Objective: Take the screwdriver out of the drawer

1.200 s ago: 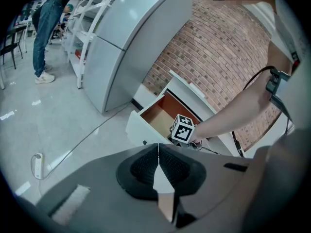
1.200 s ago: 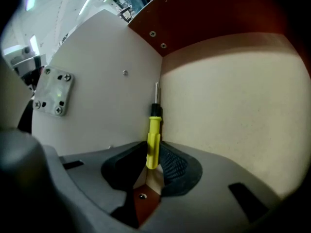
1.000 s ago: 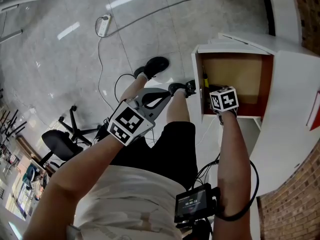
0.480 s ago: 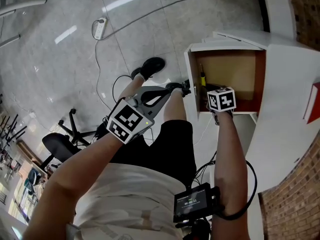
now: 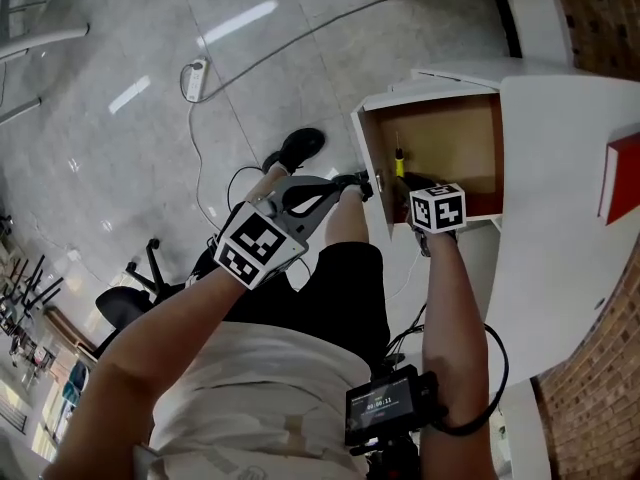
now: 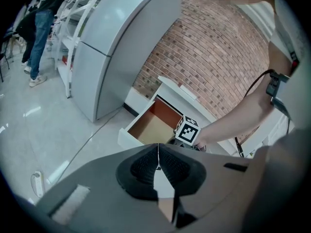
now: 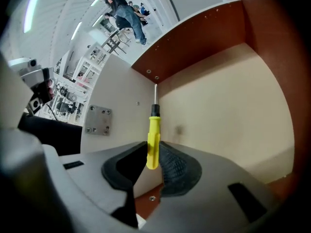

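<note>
The white drawer (image 5: 372, 153) stands pulled out, its brown inside showing. In the right gripper view a yellow-handled screwdriver (image 7: 153, 140) points its metal shaft up along the drawer's wall (image 7: 116, 110). My right gripper (image 7: 154, 161) is shut on its handle. In the head view the screwdriver (image 5: 398, 164) sits at the drawer's left side, just ahead of my right gripper (image 5: 412, 186) and its marker cube. My left gripper (image 5: 368, 181) hangs outside the drawer front, over the person's knee. It (image 6: 158, 161) is shut with nothing in it.
The drawer belongs to a white cabinet (image 5: 570, 168) set against a brick wall (image 5: 600, 8). A power strip (image 5: 193, 68) and cables lie on the tiled floor. An office chair (image 5: 120, 303) stands at the left. People stand far off in the left gripper view.
The head view has swung, so the drawer sits further left in the picture. My right gripper has stayed at the screwdriver by the drawer's left wall. My left gripper has kept its place.
</note>
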Action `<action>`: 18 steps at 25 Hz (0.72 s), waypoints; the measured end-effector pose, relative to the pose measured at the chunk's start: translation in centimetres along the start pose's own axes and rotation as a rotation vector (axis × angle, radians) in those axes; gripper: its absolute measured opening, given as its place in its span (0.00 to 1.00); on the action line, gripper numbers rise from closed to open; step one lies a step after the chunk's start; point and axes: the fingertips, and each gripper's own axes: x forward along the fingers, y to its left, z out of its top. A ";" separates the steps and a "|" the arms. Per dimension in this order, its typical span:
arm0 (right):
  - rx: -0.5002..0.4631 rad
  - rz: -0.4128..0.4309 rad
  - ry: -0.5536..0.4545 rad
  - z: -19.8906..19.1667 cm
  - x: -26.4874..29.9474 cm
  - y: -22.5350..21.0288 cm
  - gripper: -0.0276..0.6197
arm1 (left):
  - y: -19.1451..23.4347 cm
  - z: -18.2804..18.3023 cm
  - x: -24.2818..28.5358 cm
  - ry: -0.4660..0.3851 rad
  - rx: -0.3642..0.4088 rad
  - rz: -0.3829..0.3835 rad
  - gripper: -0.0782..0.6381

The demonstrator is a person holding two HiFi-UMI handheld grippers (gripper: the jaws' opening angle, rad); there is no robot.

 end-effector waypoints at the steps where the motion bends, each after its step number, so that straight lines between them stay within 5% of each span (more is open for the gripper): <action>1: 0.008 -0.001 -0.010 0.1 -0.3 0.1 0.14 | 0.0 0.2 -0.1 0.003 0.009 -0.004 0.12; 18: 0.132 0.001 -0.155 1.0 -4.9 2.2 0.14 | -2.4 4.4 -1.6 0.017 0.105 -0.046 0.12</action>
